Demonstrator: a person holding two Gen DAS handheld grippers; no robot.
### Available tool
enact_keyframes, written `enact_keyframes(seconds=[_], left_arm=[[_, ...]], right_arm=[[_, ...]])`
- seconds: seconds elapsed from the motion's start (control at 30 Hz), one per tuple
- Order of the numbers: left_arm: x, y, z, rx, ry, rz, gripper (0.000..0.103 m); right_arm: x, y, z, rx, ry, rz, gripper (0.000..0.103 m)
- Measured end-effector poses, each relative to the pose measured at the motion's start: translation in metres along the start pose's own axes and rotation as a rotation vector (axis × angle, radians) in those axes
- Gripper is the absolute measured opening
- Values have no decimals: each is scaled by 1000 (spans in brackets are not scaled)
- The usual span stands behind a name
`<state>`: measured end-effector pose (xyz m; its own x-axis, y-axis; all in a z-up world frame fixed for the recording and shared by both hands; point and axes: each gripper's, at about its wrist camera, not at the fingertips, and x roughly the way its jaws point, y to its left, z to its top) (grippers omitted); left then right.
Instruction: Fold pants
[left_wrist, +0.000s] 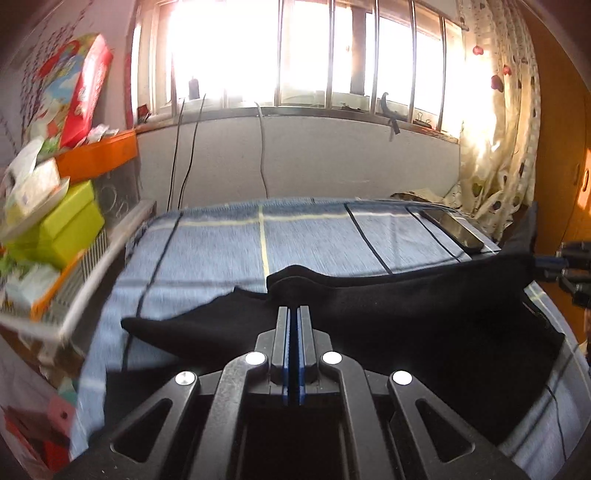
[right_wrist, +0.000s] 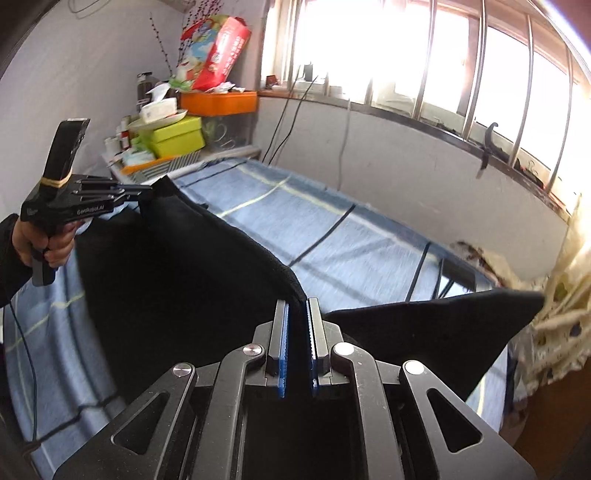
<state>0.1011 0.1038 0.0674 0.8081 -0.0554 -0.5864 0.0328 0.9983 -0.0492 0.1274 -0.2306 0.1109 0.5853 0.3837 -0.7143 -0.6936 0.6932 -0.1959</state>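
Sunlit window bars back your bed, spread with a blue plaid sheet. Your black pants hang stretched above it, from 9 to 3 o'clock. Your left gripper jaws pinch one edge; your right gripper jaws clamp another. A phone lies at 2 o'clock.

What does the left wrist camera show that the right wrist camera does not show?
Only the left wrist view shows the flat black phone lying on the bed, beside the cream heart-patterned curtain.

Only the right wrist view shows the person's hand holding the left gripper, shut on an edge of the black fabric pants.

Both show the pants, lifted over the blue plaid bedsheet, the right gripper pinching their edge, the barred window, and the lime green box on the shelf.
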Motion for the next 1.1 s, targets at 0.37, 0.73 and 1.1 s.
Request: enact_keyframes(seconds=[0.37,0.73,1.1], left_arm=[[-26,-7,-74,-57,92,-30,5],[-66,2,-70,-143,47,-15,43],[66,-19,-21,20,256,267,32]], right_arm=[[1,34,-86,132,127,52,11],[-30,42,-84,182,50,83,18],[-10,19,-77,307,2,67,18]])
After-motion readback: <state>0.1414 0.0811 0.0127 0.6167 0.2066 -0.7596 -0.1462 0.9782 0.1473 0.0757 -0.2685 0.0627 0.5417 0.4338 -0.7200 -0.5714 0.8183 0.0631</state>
